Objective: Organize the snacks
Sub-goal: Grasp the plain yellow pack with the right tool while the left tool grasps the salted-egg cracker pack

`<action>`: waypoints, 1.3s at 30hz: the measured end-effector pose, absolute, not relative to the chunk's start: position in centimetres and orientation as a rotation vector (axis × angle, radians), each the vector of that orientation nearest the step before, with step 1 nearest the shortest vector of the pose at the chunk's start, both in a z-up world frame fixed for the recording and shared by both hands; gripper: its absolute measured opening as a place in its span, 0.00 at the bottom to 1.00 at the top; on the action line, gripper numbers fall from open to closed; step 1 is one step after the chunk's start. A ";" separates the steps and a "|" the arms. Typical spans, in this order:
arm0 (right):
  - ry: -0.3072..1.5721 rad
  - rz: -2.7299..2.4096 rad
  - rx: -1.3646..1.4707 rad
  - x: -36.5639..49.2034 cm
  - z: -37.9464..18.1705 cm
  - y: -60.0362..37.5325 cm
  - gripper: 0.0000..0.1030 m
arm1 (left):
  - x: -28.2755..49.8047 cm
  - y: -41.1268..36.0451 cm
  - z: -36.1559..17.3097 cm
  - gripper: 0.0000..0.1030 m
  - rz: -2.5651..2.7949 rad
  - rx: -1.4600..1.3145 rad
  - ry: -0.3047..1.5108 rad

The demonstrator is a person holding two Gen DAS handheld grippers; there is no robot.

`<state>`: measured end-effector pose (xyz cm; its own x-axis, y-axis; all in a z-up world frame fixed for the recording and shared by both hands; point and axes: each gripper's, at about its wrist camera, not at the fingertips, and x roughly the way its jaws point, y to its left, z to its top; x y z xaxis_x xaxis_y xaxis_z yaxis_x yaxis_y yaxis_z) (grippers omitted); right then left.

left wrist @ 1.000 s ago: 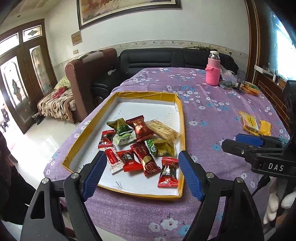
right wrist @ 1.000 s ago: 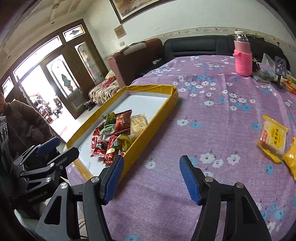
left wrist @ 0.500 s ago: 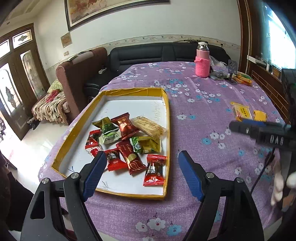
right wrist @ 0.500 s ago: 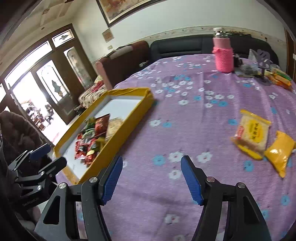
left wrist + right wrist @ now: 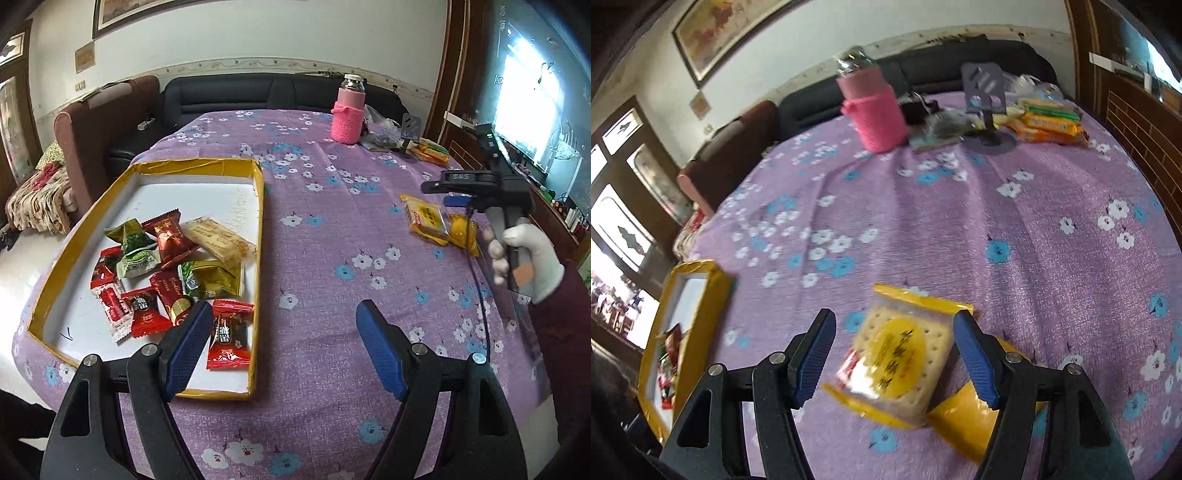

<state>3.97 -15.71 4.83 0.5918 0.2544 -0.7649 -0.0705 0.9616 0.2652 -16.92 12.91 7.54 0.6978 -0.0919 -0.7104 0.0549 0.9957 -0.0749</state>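
Note:
A yellow-rimmed white tray (image 5: pixel 260 206) on the purple flowered tablecloth holds several wrapped snacks (image 5: pixel 168 258). My left gripper (image 5: pixel 282 347) is open and empty, hovering over the tray's near right corner. A yellow cracker packet (image 5: pixel 899 352) lies on the cloth, with a plain yellow packet (image 5: pixel 971 417) beside it. My right gripper (image 5: pixel 895 356) is open, its jaws on either side of the cracker packet, just above it. The right gripper (image 5: pixel 463 192) also shows in the left wrist view, over both packets (image 5: pixel 424 219).
A pink-sleeved bottle (image 5: pixel 873 110) stands at the table's far side, next to a phone stand (image 5: pixel 988 107), more snack packets (image 5: pixel 1047 123) and small clutter. A black sofa (image 5: pixel 258 96) and brown armchair (image 5: pixel 96 125) lie beyond the table. The tray's corner (image 5: pixel 698 280) shows at left.
My right gripper has swung right, away from the tray, and come down over the yellow cracker packet. My left gripper has shifted a little right; both stay open.

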 end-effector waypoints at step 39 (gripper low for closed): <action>0.910 -0.015 0.180 0.3 0.8 -17.6 0.53 | -7.2 5.5 4.9 0.77 -0.316 -0.170 0.971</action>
